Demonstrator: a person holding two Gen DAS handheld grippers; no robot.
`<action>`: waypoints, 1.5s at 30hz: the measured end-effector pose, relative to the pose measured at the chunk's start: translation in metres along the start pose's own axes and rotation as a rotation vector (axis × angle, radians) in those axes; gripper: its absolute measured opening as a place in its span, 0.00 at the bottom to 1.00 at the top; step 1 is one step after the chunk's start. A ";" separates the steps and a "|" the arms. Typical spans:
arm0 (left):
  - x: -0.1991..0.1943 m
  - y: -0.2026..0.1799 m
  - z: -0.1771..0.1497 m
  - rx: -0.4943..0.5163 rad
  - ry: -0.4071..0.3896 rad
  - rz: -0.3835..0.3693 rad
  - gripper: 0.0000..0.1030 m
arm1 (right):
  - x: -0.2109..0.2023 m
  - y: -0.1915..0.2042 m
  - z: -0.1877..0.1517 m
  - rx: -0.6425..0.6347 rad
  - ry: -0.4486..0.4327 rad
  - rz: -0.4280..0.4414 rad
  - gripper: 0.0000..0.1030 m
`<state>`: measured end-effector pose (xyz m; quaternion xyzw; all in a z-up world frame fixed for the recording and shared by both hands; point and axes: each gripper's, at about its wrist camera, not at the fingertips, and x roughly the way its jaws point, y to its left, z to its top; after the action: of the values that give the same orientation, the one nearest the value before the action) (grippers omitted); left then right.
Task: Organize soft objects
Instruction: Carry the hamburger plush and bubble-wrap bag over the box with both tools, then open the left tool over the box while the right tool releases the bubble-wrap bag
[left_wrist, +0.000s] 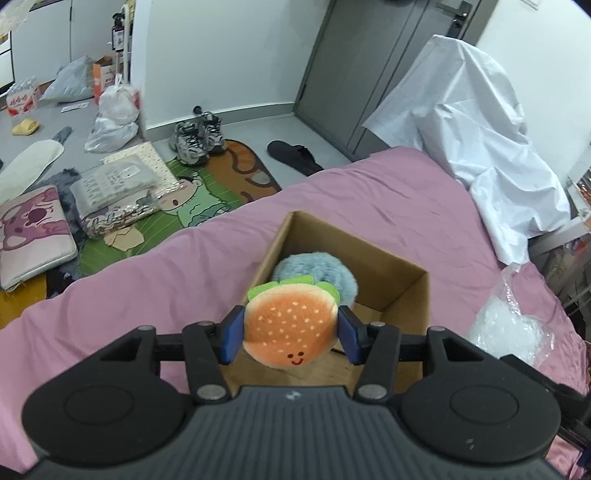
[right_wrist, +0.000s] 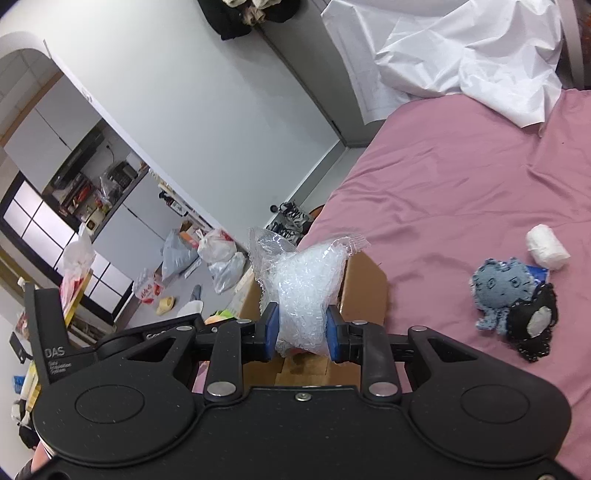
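My left gripper is shut on a plush burger with an orange bun and a smiley face, held over the near end of an open cardboard box on the pink bed. A fluffy blue-grey plush lies inside the box. My right gripper is shut on a clear plastic bag of white beads, held above the box. A blue octopus plush, a black plush and a white roll lie on the bed at the right.
The pink bedsheet covers the bed. A white sheet is draped at its far right. The bead bag also shows in the left wrist view. The floor at left holds shoes, bags and a cartoon mat.
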<state>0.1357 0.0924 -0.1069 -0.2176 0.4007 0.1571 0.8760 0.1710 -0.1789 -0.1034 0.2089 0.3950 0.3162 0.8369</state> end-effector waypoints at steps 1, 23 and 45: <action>0.002 0.002 0.000 -0.002 0.004 0.003 0.51 | 0.002 0.001 0.000 -0.001 0.004 -0.001 0.25; 0.014 0.017 0.006 -0.033 0.041 0.012 0.72 | 0.042 0.014 0.006 0.017 0.017 -0.035 0.26; -0.006 0.002 0.007 0.006 0.041 0.023 0.85 | 0.028 0.016 0.009 0.031 -0.014 -0.046 0.42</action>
<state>0.1355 0.0969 -0.0981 -0.2136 0.4214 0.1613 0.8665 0.1858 -0.1486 -0.1035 0.2151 0.3987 0.2893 0.8433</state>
